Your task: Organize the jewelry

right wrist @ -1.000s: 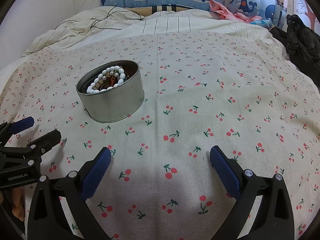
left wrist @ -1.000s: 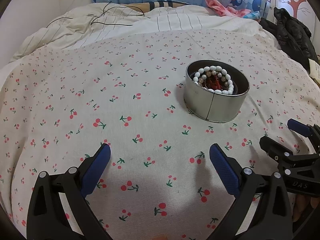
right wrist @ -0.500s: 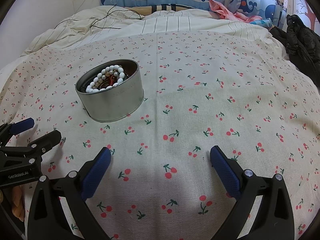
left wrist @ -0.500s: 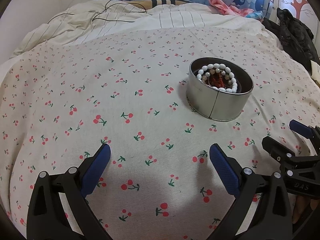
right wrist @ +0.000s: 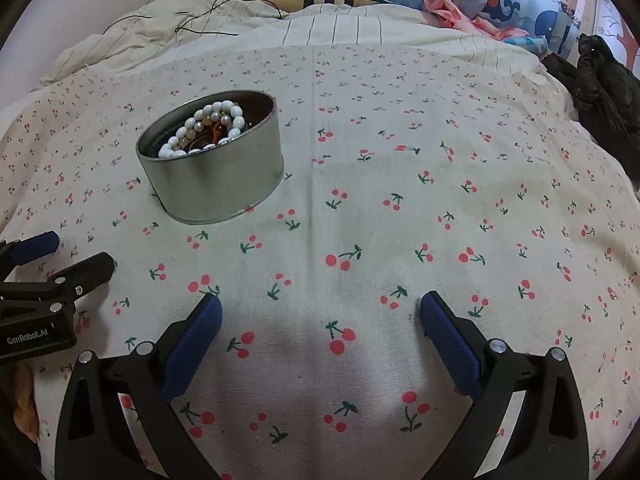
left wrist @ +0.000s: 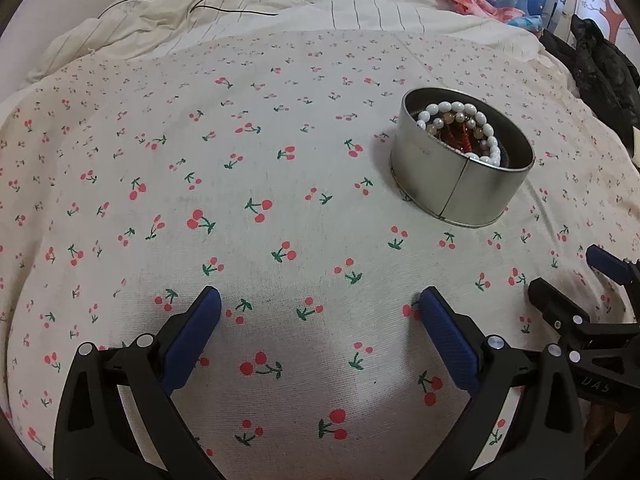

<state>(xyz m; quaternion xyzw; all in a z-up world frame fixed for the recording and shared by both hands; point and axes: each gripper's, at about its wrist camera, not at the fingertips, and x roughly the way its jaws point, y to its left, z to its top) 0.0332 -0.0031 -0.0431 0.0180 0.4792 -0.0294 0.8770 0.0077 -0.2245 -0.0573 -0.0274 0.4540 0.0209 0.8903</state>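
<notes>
A round metal tin (left wrist: 460, 184) stands on the cherry-print bedsheet; it also shows in the right wrist view (right wrist: 212, 184). Inside lie a white bead bracelet (left wrist: 460, 120), a pale pearl strand and red-brown beads; they show in the right wrist view too (right wrist: 204, 128). My left gripper (left wrist: 318, 308) is open and empty, near the sheet, in front and left of the tin. My right gripper (right wrist: 320, 312) is open and empty, in front and right of the tin. Each gripper shows at the edge of the other's view: the right one (left wrist: 576, 276), the left one (right wrist: 68, 252).
The cherry-print sheet (right wrist: 400, 200) covers the bed. A rumpled striped duvet (left wrist: 200, 28) with a thin black cable (left wrist: 236, 10) lies at the back. Dark clothing (right wrist: 604, 84) is piled at the right edge, pink cloth (right wrist: 452, 12) by the whale-print curtain.
The left wrist view has dipped lower and closer to the sheet, and the tin sits slightly farther right in it. The right gripper has barely moved. Both stay open.
</notes>
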